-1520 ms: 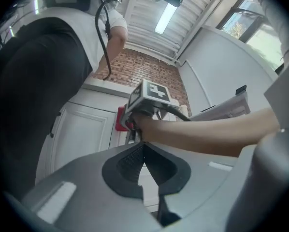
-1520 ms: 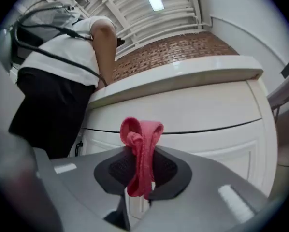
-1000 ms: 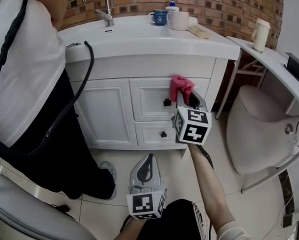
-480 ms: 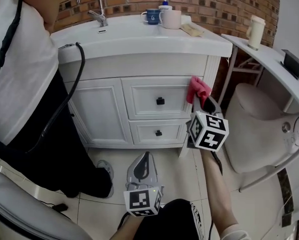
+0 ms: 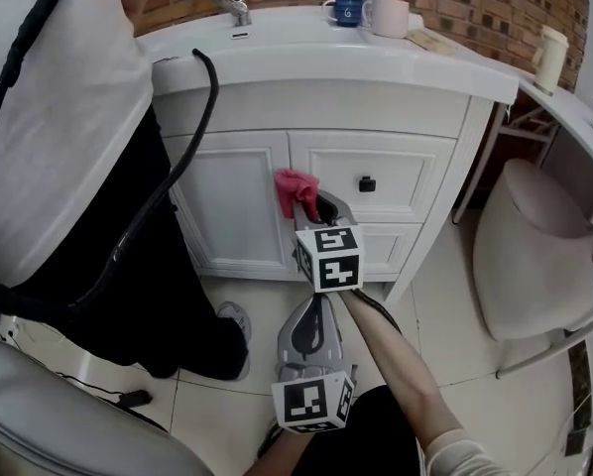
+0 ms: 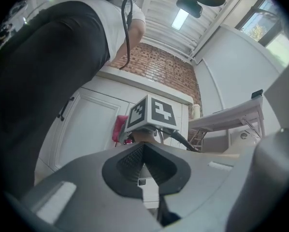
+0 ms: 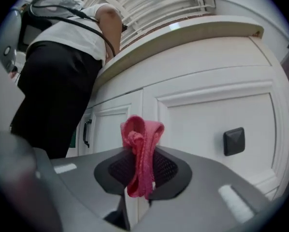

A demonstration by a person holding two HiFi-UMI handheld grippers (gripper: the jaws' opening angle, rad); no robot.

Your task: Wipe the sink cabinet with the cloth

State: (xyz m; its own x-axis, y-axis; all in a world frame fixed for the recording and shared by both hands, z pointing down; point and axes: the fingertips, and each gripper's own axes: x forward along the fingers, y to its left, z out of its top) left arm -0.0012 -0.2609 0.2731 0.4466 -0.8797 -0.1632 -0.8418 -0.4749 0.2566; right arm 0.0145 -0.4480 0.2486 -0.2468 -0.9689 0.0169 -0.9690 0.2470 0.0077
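Note:
My right gripper is shut on a crumpled pink cloth, which it presses to the white sink cabinet where the door meets the upper drawer. In the right gripper view the cloth sticks up between the jaws of that gripper, left of the drawer's black knob. The left gripper hangs lower, over the floor, and touches nothing. Its own view shows the left gripper shut and empty, with the cloth ahead of it.
A person in a white shirt and black trousers stands close at the cabinet's left. The countertop carries a faucet and mugs. A white rounded fixture and a shelf with a cup are on the right.
The right gripper has carried the cloth leftward across the drawer front, from the cabinet's right edge to the seam beside the door. The left gripper has stayed low.

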